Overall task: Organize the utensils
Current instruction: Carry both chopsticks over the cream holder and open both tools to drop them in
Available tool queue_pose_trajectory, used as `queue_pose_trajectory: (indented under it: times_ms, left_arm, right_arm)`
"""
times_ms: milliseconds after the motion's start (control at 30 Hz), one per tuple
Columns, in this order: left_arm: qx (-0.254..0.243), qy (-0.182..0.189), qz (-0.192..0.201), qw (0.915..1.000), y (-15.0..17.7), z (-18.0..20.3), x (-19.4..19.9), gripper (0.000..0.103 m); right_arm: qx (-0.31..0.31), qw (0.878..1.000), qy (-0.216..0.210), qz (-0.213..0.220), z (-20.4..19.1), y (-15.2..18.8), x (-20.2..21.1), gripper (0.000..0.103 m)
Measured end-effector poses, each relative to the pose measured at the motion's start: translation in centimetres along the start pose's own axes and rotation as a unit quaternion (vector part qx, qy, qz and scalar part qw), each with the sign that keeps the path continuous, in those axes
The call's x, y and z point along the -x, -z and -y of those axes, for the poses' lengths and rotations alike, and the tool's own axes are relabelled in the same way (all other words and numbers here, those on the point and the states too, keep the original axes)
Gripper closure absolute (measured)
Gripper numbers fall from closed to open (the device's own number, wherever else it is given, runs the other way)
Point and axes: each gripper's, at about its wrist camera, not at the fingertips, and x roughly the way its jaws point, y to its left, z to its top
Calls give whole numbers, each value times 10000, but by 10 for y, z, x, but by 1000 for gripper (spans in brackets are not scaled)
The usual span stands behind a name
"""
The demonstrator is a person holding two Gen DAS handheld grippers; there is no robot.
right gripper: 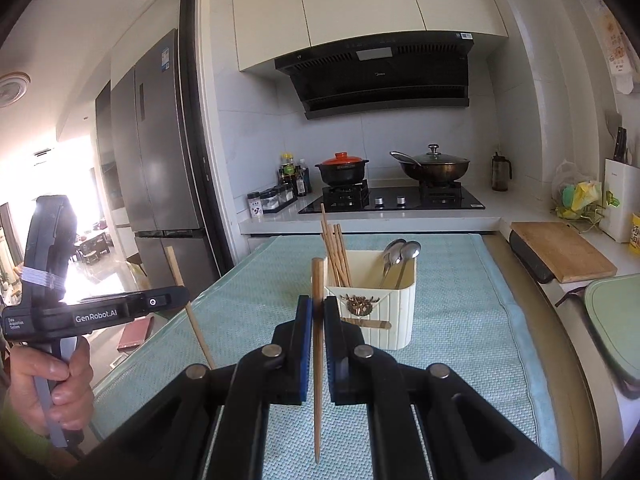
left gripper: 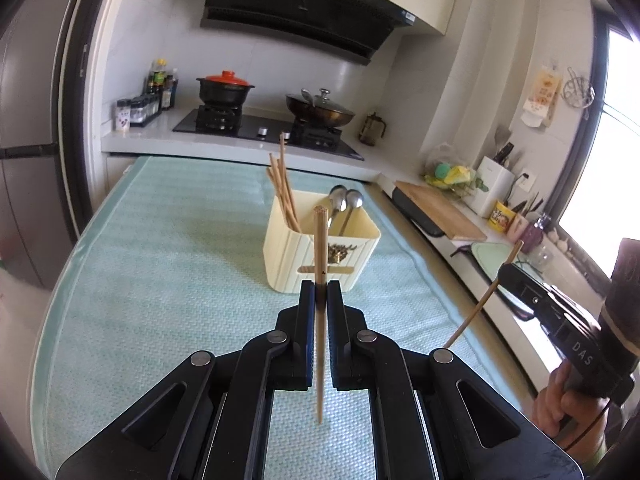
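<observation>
A cream two-compartment utensil holder (left gripper: 320, 250) (right gripper: 384, 312) stands on the teal mat. Its left compartment holds several wooden chopsticks (left gripper: 282, 188) (right gripper: 336, 252); its right compartment holds two metal spoons (left gripper: 344, 204) (right gripper: 400, 258). My left gripper (left gripper: 321, 290) is shut on one upright wooden chopstick (left gripper: 321, 240), held above the mat in front of the holder. My right gripper (right gripper: 317, 306) is shut on another wooden chopstick (right gripper: 317, 280), also short of the holder. Each gripper shows in the other's view, with its chopstick (left gripper: 486, 296) (right gripper: 188, 308).
The teal mat (left gripper: 160, 264) (right gripper: 460, 300) covers the table. Behind it is a counter with a stove (right gripper: 392, 200), a black pot with a red lid (right gripper: 342, 168) and a wok (right gripper: 434, 164). A wooden cutting board (right gripper: 560, 248) lies to the right. A fridge (right gripper: 160, 140) stands left.
</observation>
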Motion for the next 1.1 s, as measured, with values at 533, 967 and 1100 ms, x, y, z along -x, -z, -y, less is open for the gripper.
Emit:
queue_pose_trajectory:
  times_ms: [533,967,1100]
  left_arm:
    - [-405,-69,719,9966,-154,22,-32,99]
    - [-102,-526,3,9986,-179,-1,-157,99]
    - [79,-661,-352,9972,-162,-18,-190,99]
  right_arm:
    - [492,9957,-95,784,25,-140,-46,97]
    - [347,9987,-358,-86,58,-159,-196,97]
    - [303,9968,-454,-586,64,-136,-239,97]
